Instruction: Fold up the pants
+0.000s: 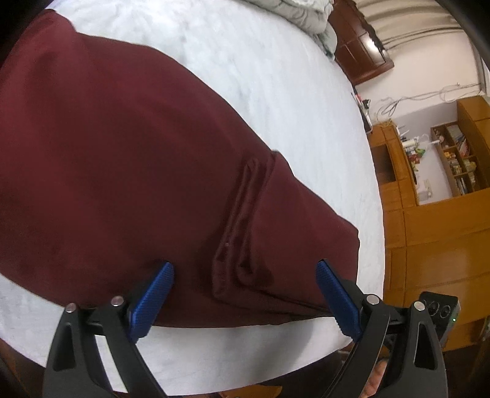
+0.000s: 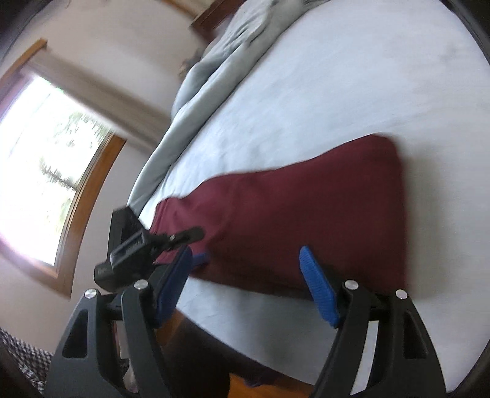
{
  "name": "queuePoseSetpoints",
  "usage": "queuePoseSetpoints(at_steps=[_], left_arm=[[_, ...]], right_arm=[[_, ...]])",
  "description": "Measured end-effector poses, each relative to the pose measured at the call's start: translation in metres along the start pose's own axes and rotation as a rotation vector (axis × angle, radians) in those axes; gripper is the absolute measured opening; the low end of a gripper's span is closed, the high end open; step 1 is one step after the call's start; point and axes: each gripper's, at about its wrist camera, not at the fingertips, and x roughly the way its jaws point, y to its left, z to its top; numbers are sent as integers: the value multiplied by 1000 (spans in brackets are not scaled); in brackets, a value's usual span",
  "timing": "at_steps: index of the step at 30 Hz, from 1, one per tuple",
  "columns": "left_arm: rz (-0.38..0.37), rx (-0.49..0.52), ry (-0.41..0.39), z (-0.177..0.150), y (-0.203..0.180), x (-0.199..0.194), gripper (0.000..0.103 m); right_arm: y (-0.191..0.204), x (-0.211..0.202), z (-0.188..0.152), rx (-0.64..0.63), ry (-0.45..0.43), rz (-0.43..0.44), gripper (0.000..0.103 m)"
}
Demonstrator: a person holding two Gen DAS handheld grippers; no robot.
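Left wrist view. Maroon pants (image 1: pixel 128 171) lie flat on a bed (image 1: pixel 275 67) covered by a white sheet, filling the left and centre of the frame and narrowing toward the near right corner of the mattress. Fabric smooth, few wrinkles; a stitched seam or pocket welt runs lengthwise near the close edge, with a small bunched fold at its lower end. Left gripper (image 1: pixel 245 272) spread wide, blue ribbed pads either side of that seam area just above the cloth edge; nothing pinched, and whether the tips touch the fabric cannot be told. Far right: wooden shelves (image 1: pixel 456 159) hold books and small items too small to name. A rumpled grey duvet (image 1: pixel 306 18) sits at the top of the bed.

Right wrist view, blurred. Left: a bright window (image 2: pixel 46 171) in a wooden frame. The other gripper's black body is seen at centre left, over the narrow end of the pants (image 2: pixel 306 208), one blue pad showing at the cloth there. The pants stretch as a long band across the sheet toward the right, a squared-off end far right, the near long edge running close to the bed's (image 2: pixel 337 91) edge. Grey duvet (image 2: pixel 214 67) piled along the far left side of the bed. Right gripper (image 2: pixel 245 257) with jaws apart, blue pads straddling the near edge of the fabric, gripping nothing.
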Motion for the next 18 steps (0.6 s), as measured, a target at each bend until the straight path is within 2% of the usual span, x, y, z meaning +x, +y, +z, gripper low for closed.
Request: queuePoseSetpoints(at_steps=[3, 7, 8, 9, 10, 11, 15, 18], left_arm=[[-23, 9, 47, 1, -8, 16, 94], [-15, 12, 45, 2, -15, 27, 92], [-27, 13, 49, 0, -14, 23, 83], [-7, 11, 51, 1, -15, 24, 77], [6, 7, 47, 1, -15, 24, 60], [16, 1, 44, 2, -13, 24, 37], [1, -31, 29, 3, -3, 23, 30], [-20, -5, -38, 0, -9, 4, 24]], right_arm=[[-14, -20, -1, 27, -46, -30, 73], [-20, -22, -4, 38, -55, -52, 73], [-21, -20, -5, 42, -51, -57, 73], [-23, -18, -7, 45, -49, -59, 73], [-25, -15, -8, 50, -44, -61, 73], [-28, -14, -9, 55, -41, -64, 73], [-37, -14, -12, 69, -42, -95, 73], [-44, -19, -11, 97, -55, -103, 73]])
